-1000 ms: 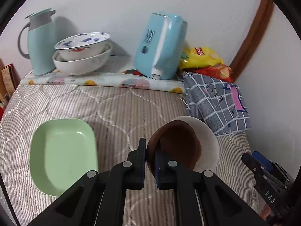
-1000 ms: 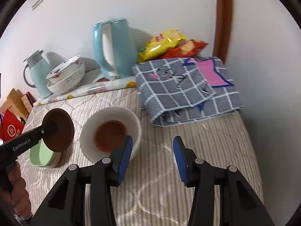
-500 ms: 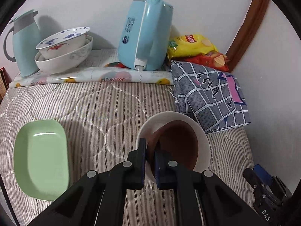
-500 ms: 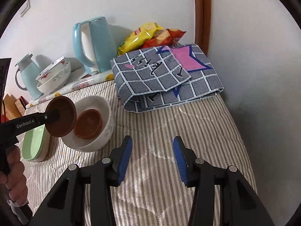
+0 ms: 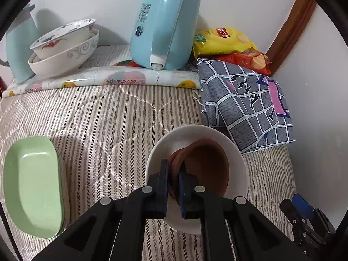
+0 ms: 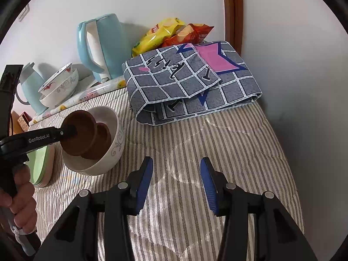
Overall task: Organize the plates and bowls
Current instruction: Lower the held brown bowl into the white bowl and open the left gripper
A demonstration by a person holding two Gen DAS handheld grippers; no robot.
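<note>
The left tool [image 5: 173, 184] is clenched on the near rim of a brown bowl [image 5: 206, 167], holding it tilted inside a white bowl [image 5: 237, 154] that sits on the striped bed cover [image 5: 113, 117]. From the right wrist view a second, smaller-looking brown dish [image 6: 102, 139] lies in the bottom of that white bowl, and the held brown bowl leans over it; whether the two brown pieces already touch is hard to tell from either view. A hand [image 6: 19, 195] grips the left tool's handle at the left edge.

The right tool [image 6: 176, 184] hangs released, its blue pads apart with nothing but the striped cover between them, to the right of the white bowl and nearer than it.

Left of the white bowl lies a green plate [image 5: 32, 184], apparently on top of another. At the far side, on a flowered sheet [image 5: 121, 78], stand two stacked patterned bowls [image 5: 63, 47], a pale blue kettle [image 5: 165, 28] and, at the far left, a pale blue jug [image 5: 17, 43]. To the right of the kettle are a yellow snack bag [image 5: 221, 41] and a red snack bag [image 5: 250, 61], with a folded grey checked cloth [image 5: 245, 106] just in front of them, near the white bowl.
</note>
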